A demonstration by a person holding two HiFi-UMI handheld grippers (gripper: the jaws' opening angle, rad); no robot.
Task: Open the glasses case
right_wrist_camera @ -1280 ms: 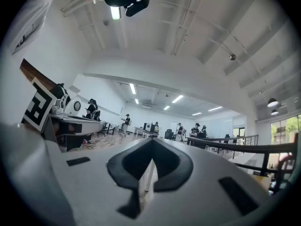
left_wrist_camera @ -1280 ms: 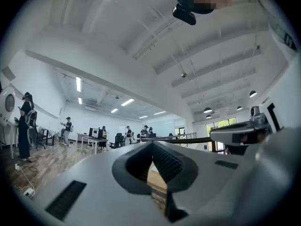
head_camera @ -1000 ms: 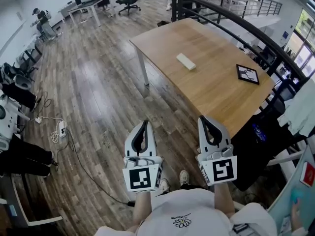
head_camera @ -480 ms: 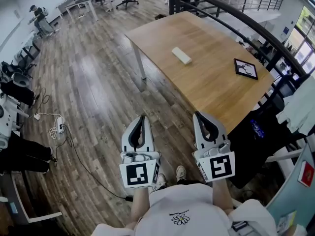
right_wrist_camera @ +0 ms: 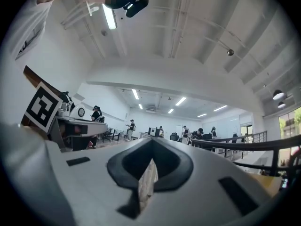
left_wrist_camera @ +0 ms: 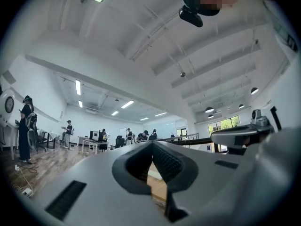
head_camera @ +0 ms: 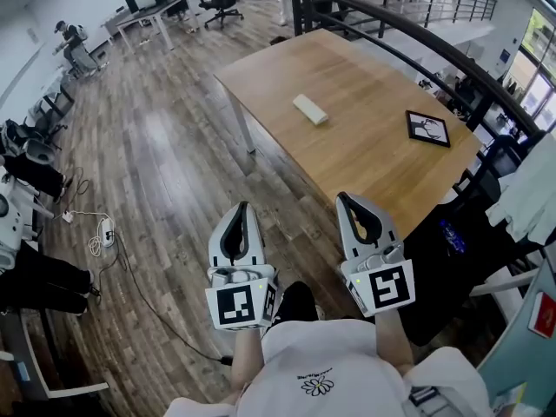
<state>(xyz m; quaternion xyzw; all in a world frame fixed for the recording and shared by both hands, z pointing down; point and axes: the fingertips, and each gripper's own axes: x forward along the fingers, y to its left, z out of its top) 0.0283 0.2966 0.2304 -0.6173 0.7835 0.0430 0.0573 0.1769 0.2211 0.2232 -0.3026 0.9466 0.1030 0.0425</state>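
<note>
Task not started. Glasses case lies flat near the middle of the table, lid looks closed (too small to be sure). Left gripper and right gripper are both off the table's near edge, over the floor, well apart from the case. Both sets of jaws pressed together, nothing between them. Left to do: reach the table, pin the case, lift the lid.
</note>
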